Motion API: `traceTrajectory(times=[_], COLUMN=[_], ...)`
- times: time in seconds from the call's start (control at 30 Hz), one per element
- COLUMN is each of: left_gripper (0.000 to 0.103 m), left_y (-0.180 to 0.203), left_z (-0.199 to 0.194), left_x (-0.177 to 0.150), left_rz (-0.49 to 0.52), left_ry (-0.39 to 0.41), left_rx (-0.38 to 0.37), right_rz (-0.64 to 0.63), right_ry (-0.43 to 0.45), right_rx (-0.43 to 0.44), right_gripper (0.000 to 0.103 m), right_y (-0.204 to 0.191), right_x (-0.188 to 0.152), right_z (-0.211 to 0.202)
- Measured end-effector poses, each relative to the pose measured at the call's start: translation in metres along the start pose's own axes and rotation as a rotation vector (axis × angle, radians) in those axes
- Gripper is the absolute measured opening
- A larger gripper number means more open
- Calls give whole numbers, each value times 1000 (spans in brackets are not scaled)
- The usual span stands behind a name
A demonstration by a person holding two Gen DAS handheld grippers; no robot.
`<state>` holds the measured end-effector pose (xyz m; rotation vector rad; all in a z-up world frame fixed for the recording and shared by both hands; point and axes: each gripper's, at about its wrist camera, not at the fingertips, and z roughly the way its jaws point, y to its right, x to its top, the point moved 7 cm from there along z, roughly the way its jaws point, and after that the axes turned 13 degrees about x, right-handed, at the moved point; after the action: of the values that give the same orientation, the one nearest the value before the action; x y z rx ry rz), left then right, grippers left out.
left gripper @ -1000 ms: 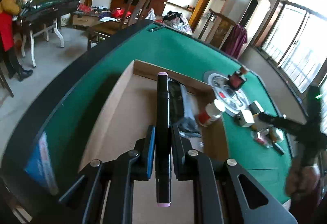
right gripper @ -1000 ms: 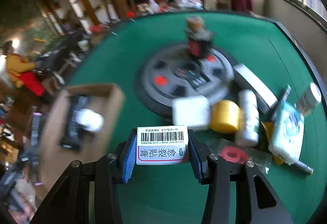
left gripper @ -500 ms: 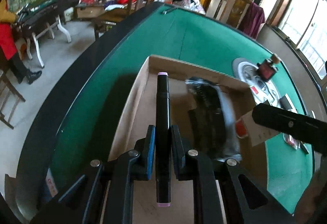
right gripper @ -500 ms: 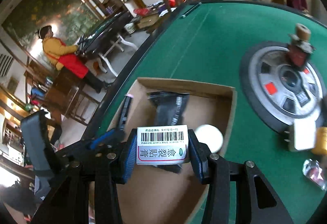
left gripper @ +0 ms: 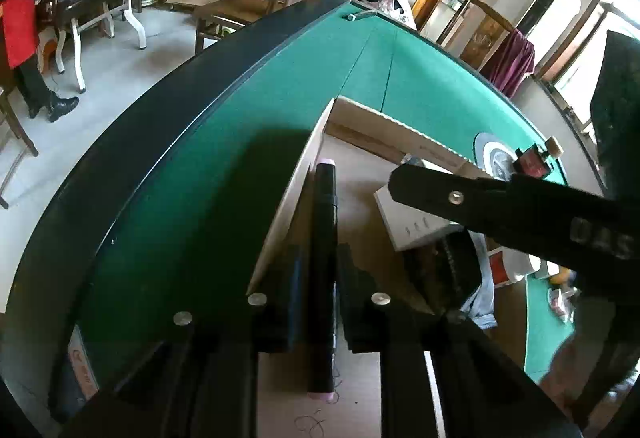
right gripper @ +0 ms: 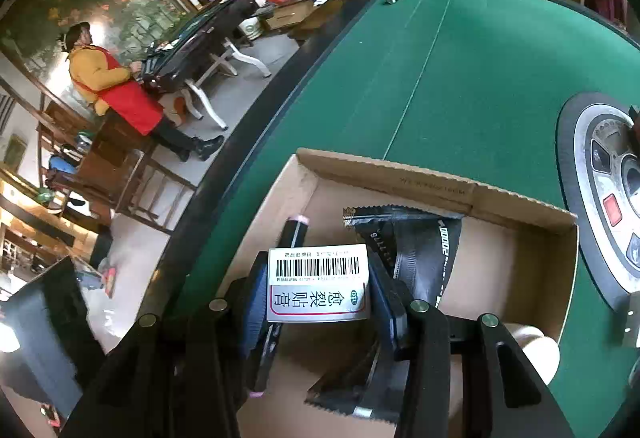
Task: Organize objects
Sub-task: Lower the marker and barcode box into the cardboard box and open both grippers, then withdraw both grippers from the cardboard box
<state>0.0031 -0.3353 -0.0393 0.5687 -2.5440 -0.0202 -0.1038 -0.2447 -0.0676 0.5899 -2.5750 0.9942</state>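
Claws hang over the cardboard box: left claw squeezes a black marker, right claw squeezes a small white box.

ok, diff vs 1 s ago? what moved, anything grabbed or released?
The right gripper carried the white barcoded box from over the green felt, near the clutter by the round centre plate, to above the cardboard box. The left gripper sank lower inside it, along the left wall. Nothing was released: the left remains shut on the black marker, and the black packet has not moved.
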Motion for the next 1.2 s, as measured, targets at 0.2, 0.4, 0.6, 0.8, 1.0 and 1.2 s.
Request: traceTrajectory(times=[0.2, 0.4, 0.6, 0.8, 1.0, 1.2], left_gripper=[51, 81, 83, 85, 86, 86], left_y=[10, 20, 29, 53, 100, 148], left_z=[-10, -43, -73, -98, -106, -111], left_x=[-5, -8, -10, -20, -35, -53], left_rz=[20, 67, 113, 162, 250, 342], left_ry=[20, 126, 196, 247, 250, 252], left_rx=[-33, 54, 147, 174, 162, 159], right_rz=[-26, -43, -63, -95, -107, -68], right_ry=[9, 52, 129, 218, 304, 386], right_rx=[-13, 8, 24, -15, -96, -183], right_gripper=[53, 58, 66, 72, 79, 83], right_y=[0, -8, -10, -2, 21, 66], right_x=[2, -2, -18, -44, -69, -92], right_z=[-3, -24, -68, -117, -169, -218])
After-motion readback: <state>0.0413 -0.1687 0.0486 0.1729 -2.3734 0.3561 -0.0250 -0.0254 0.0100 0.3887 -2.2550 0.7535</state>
